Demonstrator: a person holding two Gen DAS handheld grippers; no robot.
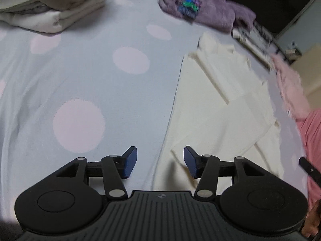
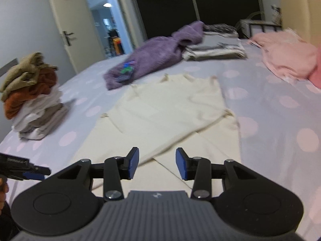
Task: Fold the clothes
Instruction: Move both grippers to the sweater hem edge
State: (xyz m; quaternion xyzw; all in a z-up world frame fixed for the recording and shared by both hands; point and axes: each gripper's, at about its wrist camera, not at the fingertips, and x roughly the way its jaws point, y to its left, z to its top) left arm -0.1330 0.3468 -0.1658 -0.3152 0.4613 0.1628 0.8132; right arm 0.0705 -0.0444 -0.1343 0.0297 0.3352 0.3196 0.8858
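Cloth lay central: a cream garment spread flat on the spotted bed, sides already folded inward; both left tongs and right tongs hovered at its near hem, half-open, gripping nothing; next, probably, pinch that hem and carry it far; a purple sweater waited beyond.

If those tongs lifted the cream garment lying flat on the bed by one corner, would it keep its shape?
Probably not. The cream garment lies thin and flat with soft folds and creases, so it would likely droop and unfold. It looks light for its spread. Pushed, it would probably bunch up on the dotted bedsheet rather than slide whole.
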